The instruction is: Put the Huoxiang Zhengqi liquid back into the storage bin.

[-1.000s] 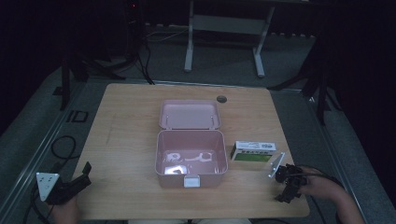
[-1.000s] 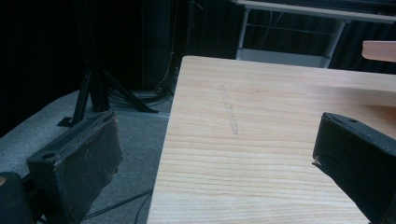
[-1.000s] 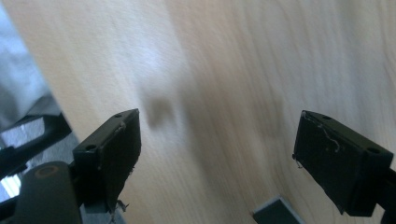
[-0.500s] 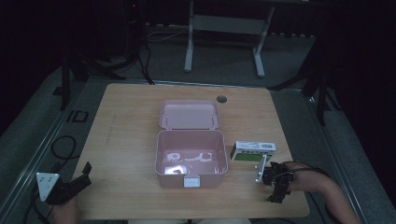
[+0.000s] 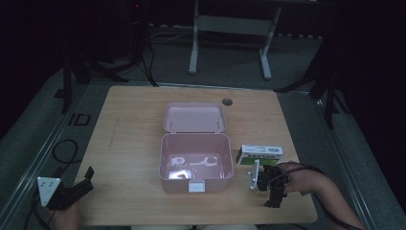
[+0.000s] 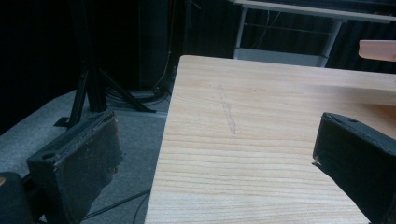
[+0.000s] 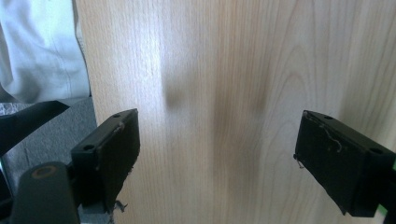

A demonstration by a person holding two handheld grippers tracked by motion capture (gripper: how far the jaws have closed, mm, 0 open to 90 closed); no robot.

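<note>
A pink box (image 5: 196, 181) stands open at the table's middle, its lid (image 5: 194, 118) laid back; small white items (image 5: 191, 162) lie inside. To its right lies a green-and-white carton (image 5: 261, 154). My right gripper (image 5: 275, 199) hovers just in front of the carton, near the front edge. In the right gripper view, the right gripper (image 7: 219, 140) is open over bare wood. My left gripper (image 5: 85, 178) sits at the table's front left corner. The left gripper view has the left gripper (image 6: 215, 140) open and empty, with a corner of the pink box (image 6: 378, 49) far right.
A round cable hole (image 5: 227, 101) sits behind the box lid. Another table's metal frame (image 5: 230, 28) stands beyond the far edge. Cables (image 5: 64, 148) lie on the floor at left. The person's white garment (image 7: 37, 51) borders the front table edge.
My right gripper has moved left along the front edge, towards the pink box, and has turned. The left gripper has stayed where it was.
</note>
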